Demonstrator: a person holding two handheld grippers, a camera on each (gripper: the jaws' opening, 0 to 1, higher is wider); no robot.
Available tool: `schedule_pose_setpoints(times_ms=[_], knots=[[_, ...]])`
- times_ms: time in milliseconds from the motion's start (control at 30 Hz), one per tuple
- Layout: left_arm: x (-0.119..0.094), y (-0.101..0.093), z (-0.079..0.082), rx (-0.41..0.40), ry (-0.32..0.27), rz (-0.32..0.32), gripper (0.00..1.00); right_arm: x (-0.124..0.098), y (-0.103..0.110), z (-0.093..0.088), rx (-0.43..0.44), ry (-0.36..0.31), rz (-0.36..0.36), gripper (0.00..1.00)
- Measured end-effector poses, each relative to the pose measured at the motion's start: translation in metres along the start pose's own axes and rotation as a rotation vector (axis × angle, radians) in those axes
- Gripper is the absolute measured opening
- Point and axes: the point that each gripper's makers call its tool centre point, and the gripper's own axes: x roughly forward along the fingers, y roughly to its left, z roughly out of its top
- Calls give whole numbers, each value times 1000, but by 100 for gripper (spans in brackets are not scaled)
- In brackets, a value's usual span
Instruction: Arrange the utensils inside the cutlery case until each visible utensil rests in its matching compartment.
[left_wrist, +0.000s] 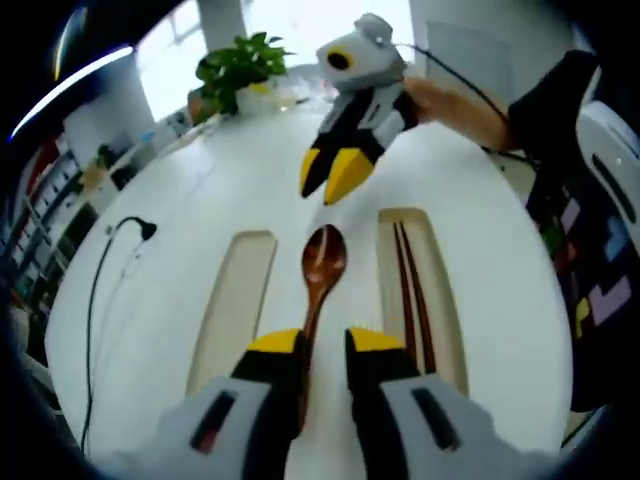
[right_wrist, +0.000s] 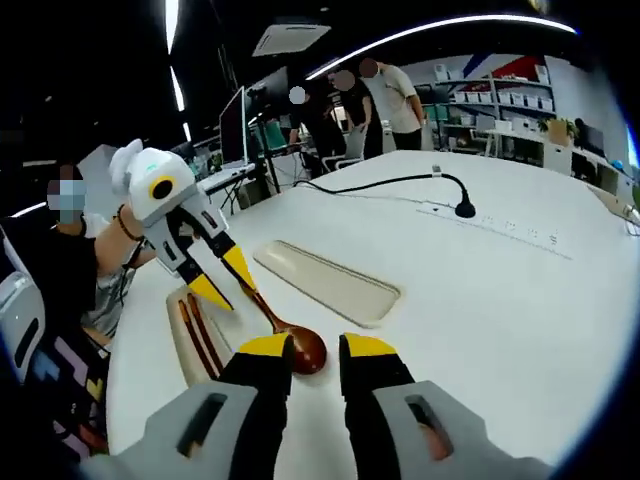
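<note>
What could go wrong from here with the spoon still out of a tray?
The left tool holds the wooden spoon only by its handle end, so the spoon might pivot or slip as it is lifted. The right tool hovers close over the bowl, so the two could collide. The chopsticks already fill the nearer tray; a stray drop there would misplace the spoon instead of reaching the empty tray.

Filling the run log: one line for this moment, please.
left gripper: shut on brown wooden spoon | right gripper: open, hovering | dark chopsticks: in tray | beige empty tray
</note>
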Motion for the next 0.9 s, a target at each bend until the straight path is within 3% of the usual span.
schedule_pose_setpoints(times_ms=[267, 533, 900], knots=[[11, 7, -11, -24, 24, 3, 20, 1, -1, -17, 79, 10, -10, 21], [19, 5, -8, -33, 10, -15, 21, 3, -3, -20, 136, -18, -29, 21], [26, 3, -1, -11, 21, -15, 20, 12, 2, -24, 181, -7, -17, 21]])
